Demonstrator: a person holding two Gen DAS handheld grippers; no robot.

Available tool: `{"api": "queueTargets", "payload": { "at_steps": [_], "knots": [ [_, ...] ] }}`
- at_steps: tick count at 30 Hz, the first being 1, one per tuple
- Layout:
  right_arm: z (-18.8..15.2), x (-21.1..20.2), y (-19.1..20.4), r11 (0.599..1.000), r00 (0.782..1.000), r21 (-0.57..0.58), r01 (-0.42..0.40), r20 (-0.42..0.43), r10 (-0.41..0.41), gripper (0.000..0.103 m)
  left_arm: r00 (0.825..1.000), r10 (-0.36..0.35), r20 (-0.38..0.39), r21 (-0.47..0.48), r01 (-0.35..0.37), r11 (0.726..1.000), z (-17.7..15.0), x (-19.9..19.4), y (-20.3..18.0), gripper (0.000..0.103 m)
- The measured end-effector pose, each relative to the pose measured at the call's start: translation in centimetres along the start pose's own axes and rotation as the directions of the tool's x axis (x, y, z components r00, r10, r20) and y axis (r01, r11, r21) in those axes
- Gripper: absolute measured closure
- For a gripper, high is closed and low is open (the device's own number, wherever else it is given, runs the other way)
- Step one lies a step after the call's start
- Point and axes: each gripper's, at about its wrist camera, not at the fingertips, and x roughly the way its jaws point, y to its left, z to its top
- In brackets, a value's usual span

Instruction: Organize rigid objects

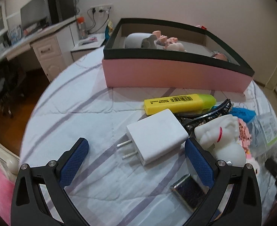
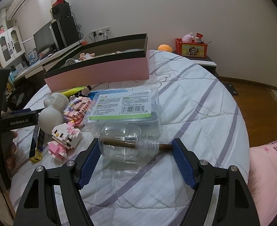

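My left gripper (image 1: 136, 146) is open, its blue pads either side of a white plug charger (image 1: 157, 134) lying on the bed. Behind it lie a yellow highlighter (image 1: 179, 103), a black hair clip (image 1: 204, 115) and a white figurine (image 1: 221, 135). My right gripper (image 2: 136, 148) is open around a clear glass bottle (image 2: 127, 145) lying on its side with a brown stick through it. The pink box with black rim (image 1: 176, 71) stands further back, with toys inside; it also shows in the right wrist view (image 2: 100, 71).
A clear plastic case (image 2: 125, 107), block-built pink toys (image 2: 66, 137), a dark lighter-like box (image 2: 37, 143) and the left gripper's body (image 2: 15, 121) lie left of the bottle. A small dark box (image 1: 189, 192) sits near my left gripper. Desk and monitor (image 1: 34, 17) stand beyond the bed.
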Motion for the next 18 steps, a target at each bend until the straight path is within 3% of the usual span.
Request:
{"api": "queueTargets", "payload": {
  "at_steps": [2,4,5,6,18],
  "knots": [
    [0.0,0.1,0.1,1.0,1.0,-0.006,0.002,-0.002,-0.002,0.026,1.0,-0.001,-0.003,-0.013,0.001,1.0,0.3,0.5,0.1,0.0],
    [0.0,0.1,0.1,1.0,1.0,-0.009,0.005,-0.001,-0.005,0.026,1.0,-0.009,0.014,-0.012,0.01,1.0,0.3,0.2,0.0,0.008],
    [0.0,0.1,0.1,1.0,1.0,-0.007,0.003,-0.002,-0.003,0.026,0.999,-0.027,0.026,-0.003,0.028,1.0,0.2,0.0,-0.1,0.024],
    [0.0,0.1,0.2,1.0,1.0,-0.007,0.002,-0.003,-0.002,0.026,0.999,-0.036,0.04,0.005,0.036,0.999,0.3,-0.3,-0.2,0.033],
    [-0.2,-1.6,1.2,1.0,0.999,-0.026,0.005,0.035,-0.004,0.026,0.991,0.0,0.138,0.011,-0.002,1.0,-1.6,-4.6,0.1,0.034]
  ]
}}
